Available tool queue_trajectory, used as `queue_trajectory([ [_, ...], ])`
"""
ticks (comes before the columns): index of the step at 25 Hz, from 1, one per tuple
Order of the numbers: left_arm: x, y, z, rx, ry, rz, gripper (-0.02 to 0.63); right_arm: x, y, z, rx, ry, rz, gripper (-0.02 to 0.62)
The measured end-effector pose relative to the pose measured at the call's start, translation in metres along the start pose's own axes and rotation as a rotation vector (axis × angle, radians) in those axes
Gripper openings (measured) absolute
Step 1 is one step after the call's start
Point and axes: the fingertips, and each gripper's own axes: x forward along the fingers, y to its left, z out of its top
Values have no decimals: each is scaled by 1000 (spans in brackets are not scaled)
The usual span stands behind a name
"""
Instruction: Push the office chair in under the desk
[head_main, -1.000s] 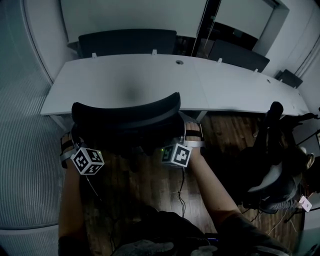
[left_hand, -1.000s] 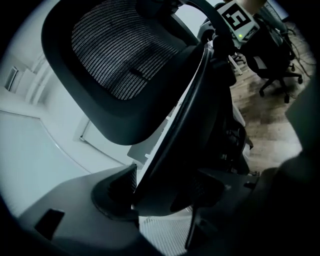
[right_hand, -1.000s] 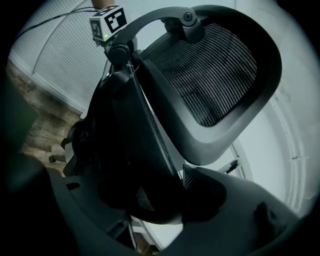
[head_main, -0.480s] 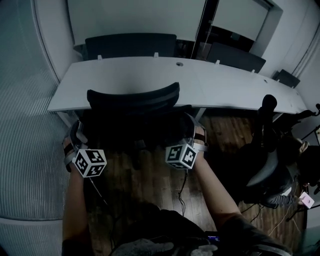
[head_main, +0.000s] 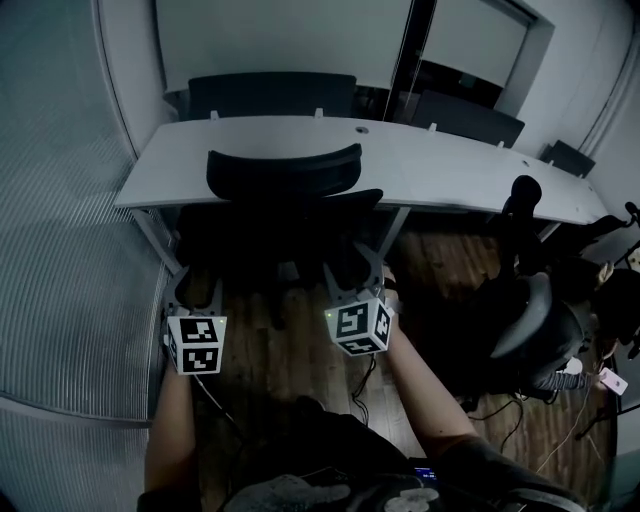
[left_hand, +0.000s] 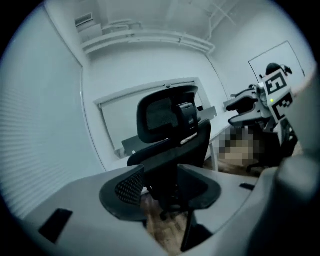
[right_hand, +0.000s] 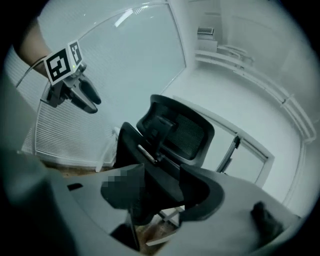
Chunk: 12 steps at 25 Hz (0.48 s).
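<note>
Head view: black mesh-backed office chair (head_main: 283, 172), seat tucked under the long white surface (head_main: 450, 165). Left hand-held gripper (head_main: 192, 300) and right hand-held gripper (head_main: 352, 292) hover at its near side, jaws apart, closing on nothing. Push seems done; next, withdraw.

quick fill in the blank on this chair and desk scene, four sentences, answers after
1. The office chair pushed up to the desk is ___ in colour.
2. The desk top is ___.
3. The floor below the chair is laid with ___ planks.
4. The other chair stands on the person's ___ side.

Missing words: black; white; wooden; right
</note>
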Motion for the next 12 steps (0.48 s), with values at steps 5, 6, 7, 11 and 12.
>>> queue_trajectory([
  [5, -42, -19, -24, -71, 9, -79, 108, -48, 34, 14, 69, -16, -9, 59],
  [6, -50, -23, -25, -74, 0, -86, 84, -57, 40, 16, 86, -15, -9, 51],
  [7, -56, -28, -26, -78, -9, -93, 70, -67, 45, 17, 104, -12, -6, 44],
  [11, -73, -54, -36, -116, -11, -158, 26, -98, 64, 13, 188, 13, 37, 24],
  [12, -75, -61, -41, -125, 0, -178, 25, -103, 69, 10, 211, 23, 55, 21],
])
